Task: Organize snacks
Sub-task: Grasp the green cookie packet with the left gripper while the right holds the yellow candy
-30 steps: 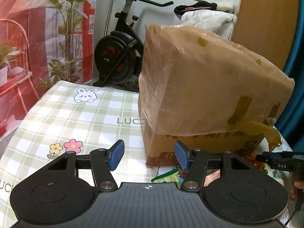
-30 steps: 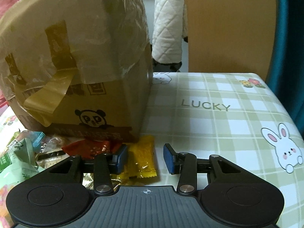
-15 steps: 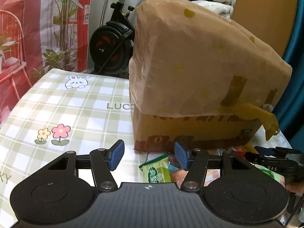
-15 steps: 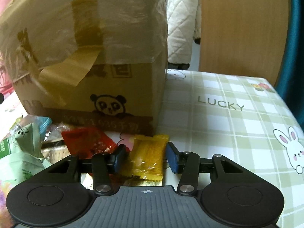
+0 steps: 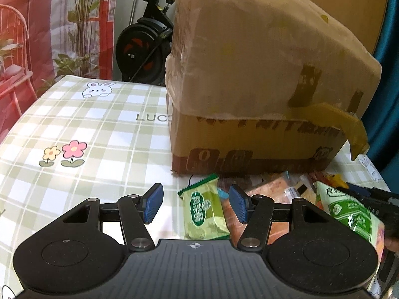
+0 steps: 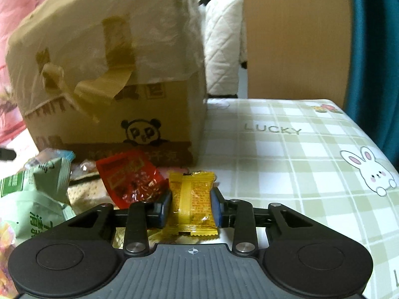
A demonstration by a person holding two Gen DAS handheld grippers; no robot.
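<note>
My right gripper [image 6: 190,208] is shut on a yellow snack packet [image 6: 192,204], with both blue pads against its sides. A red packet [image 6: 129,178] lies just left of it, and green packets [image 6: 32,199] lie further left. My left gripper [image 5: 195,206] is open, with a small green packet [image 5: 203,211] lying on the table between its jaws. More snacks lie to its right: a brown biscuit packet [image 5: 274,186] and a larger green packet [image 5: 349,211]. A tall cardboard box [image 5: 261,94] wrapped in plastic and tape stands behind the snacks and shows in the right wrist view [image 6: 112,87] too.
The table has a green checked cloth [image 5: 87,129] with rabbits and flowers. An exercise bike [image 5: 144,39] stands beyond the far edge. The right gripper's black body [image 5: 374,196] shows at the right of the left wrist view. A wooden panel [image 6: 296,37] stands behind the table.
My right gripper has closed on the yellow packet. My left gripper has moved forward and down, so the small green packet now lies between its open jaws.
</note>
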